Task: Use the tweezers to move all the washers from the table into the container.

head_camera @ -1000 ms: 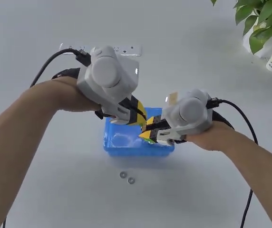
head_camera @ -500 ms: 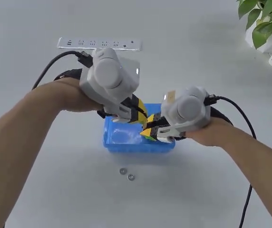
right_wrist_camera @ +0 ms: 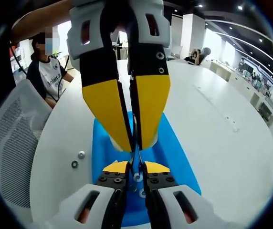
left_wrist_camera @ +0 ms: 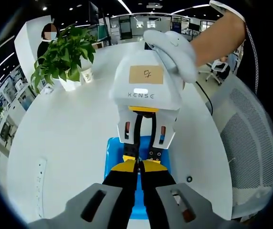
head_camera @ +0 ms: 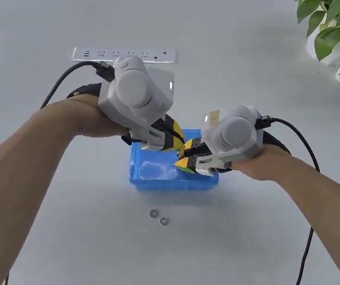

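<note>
The blue container [head_camera: 152, 178] sits mid-table, and both grippers meet over it tip to tip. The left gripper [head_camera: 179, 144] [left_wrist_camera: 137, 165] reaches in from the left. In the right gripper view its yellow pads [right_wrist_camera: 151, 102] are shut on the thin metal tweezers [right_wrist_camera: 134, 143]. The right gripper [head_camera: 185, 164] [right_wrist_camera: 136, 167] comes from the right, its jaws closed narrowly around the same tweezers lower down. A washer [right_wrist_camera: 137, 177] lies at the tweezers' tip inside the container [right_wrist_camera: 174, 157]. Two washers [head_camera: 158, 217] [right_wrist_camera: 78, 159] lie on the table in front of the container.
A white power strip [head_camera: 124, 55] lies at the far side of the table. A potted plant [head_camera: 333, 35] stands at the far right. Black cables trail from both grippers. The left gripper view shows a mesh chair [left_wrist_camera: 251, 143].
The head camera tilted, shifting the picture down a little. Both grippers stay over the container, with the right one edged slightly closer to the left.
</note>
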{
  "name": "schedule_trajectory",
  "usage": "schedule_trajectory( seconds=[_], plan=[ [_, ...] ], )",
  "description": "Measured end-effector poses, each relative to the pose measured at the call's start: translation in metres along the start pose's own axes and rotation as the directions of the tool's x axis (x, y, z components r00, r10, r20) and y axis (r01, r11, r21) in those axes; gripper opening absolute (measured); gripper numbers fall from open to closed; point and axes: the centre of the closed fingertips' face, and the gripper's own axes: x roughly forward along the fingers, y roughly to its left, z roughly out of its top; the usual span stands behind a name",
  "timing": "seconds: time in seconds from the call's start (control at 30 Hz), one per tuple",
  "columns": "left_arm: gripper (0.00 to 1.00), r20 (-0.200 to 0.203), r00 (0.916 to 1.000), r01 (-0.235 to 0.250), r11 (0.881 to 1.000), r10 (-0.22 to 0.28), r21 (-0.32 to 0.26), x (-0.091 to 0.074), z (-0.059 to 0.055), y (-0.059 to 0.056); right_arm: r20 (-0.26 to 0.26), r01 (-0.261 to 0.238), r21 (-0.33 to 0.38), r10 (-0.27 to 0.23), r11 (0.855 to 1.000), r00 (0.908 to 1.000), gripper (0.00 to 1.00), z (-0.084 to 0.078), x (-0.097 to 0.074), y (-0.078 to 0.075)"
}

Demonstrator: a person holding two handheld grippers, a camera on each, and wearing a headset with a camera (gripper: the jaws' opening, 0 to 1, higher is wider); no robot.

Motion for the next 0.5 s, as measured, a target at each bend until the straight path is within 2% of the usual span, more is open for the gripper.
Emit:
schedule_trajectory(
  seconds=[0.5],
  plan=[
    [0.06, 0.008, 0.9999, -0.010, 1.000, 0.010, 0.012, -0.019, 0.016, -0.006, 0.039, 0.033, -0.016, -0.033, 0.999, 0.9987, 0.13, 0.018, -0.017, 0.004]
  ],
)
